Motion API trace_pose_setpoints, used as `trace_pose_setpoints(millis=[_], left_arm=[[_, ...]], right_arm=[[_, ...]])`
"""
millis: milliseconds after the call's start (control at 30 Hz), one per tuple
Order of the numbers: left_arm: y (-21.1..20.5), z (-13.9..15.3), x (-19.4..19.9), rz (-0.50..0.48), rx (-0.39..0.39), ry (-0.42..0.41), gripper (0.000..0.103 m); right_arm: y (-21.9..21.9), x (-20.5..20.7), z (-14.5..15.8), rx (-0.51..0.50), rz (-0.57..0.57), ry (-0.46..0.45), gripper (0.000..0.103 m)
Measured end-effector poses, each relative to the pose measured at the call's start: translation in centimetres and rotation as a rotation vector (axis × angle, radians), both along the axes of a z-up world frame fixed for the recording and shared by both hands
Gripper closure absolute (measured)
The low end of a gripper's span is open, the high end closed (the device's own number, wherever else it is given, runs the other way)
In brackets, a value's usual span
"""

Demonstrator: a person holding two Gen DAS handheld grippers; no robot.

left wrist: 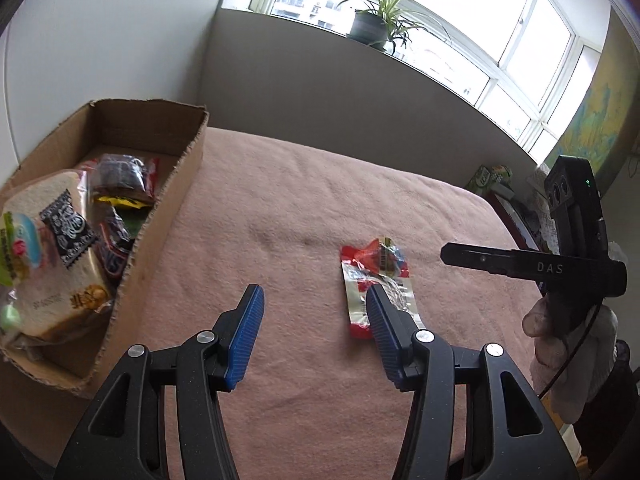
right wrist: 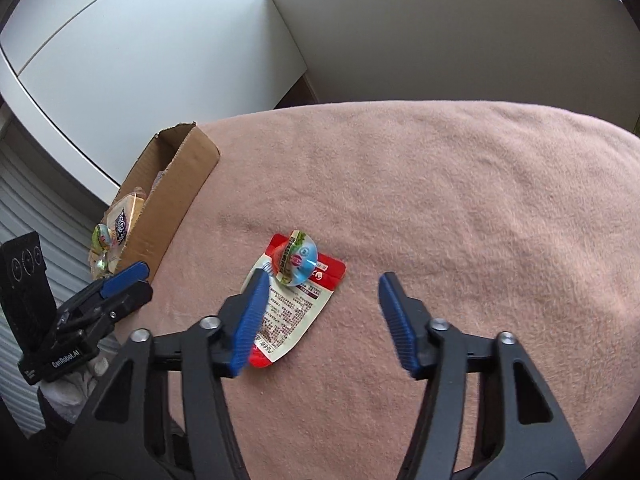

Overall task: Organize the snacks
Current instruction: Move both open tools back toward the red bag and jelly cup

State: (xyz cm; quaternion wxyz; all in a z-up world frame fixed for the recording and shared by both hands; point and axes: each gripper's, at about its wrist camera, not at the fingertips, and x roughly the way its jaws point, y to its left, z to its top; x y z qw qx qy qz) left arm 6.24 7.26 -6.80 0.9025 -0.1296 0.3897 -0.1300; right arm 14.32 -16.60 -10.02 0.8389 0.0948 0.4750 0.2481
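Two snacks remain out on the pink fleece blanket point(right wrist: 460, 208): a flat red-and-white foil pouch point(right wrist: 294, 312) lying label-up, and a small domed jelly cup with a blue-and-green lid point(right wrist: 301, 261) sitting tilted on the pouch's upper end. Everything else seems already gathered in the open brown cardboard box point(left wrist: 168, 216) at the blanket's left edge, where we see a wrapped slice of bread point(left wrist: 48, 248) and several dark wrappers, so we judge these two to be the last to go in. We hold our right gripper point(right wrist: 322, 322) angled down over the pair, its blue ribbed jaws apart and empty; the left one lies over the pouch's edge while the right stands off over bare blanket. Our left gripper point(left wrist: 316, 334), likewise slanted downward between box and pouch, is spread and holds nothing. In the left wrist view a gloved hand point(left wrist: 560, 328) wraps the right tool's handle, well to the pouch's right.
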Motion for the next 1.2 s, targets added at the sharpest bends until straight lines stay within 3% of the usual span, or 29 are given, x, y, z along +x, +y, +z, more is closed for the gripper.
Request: trace_pose_setpoints(millis=[267,567,1200], left_arm=[[0.0,-1.0,-0.4,0.009,-0.004,0.023,0.051],[1.6,-0.8,-1.3,0.04,0.004,0.018,0.051],[-1.5,-0.4,0.0,-0.036,0.021,0.032,0.051]], right_arm=[[5.0,0.3,-0.4,0.018,0.09,0.0,0.066],[9.3,2.2,-2.6,-0.102,0.084,0.027,0.066],[1.1,2.1,-3.4,-0.136,-0.073,0.048,0.066]])
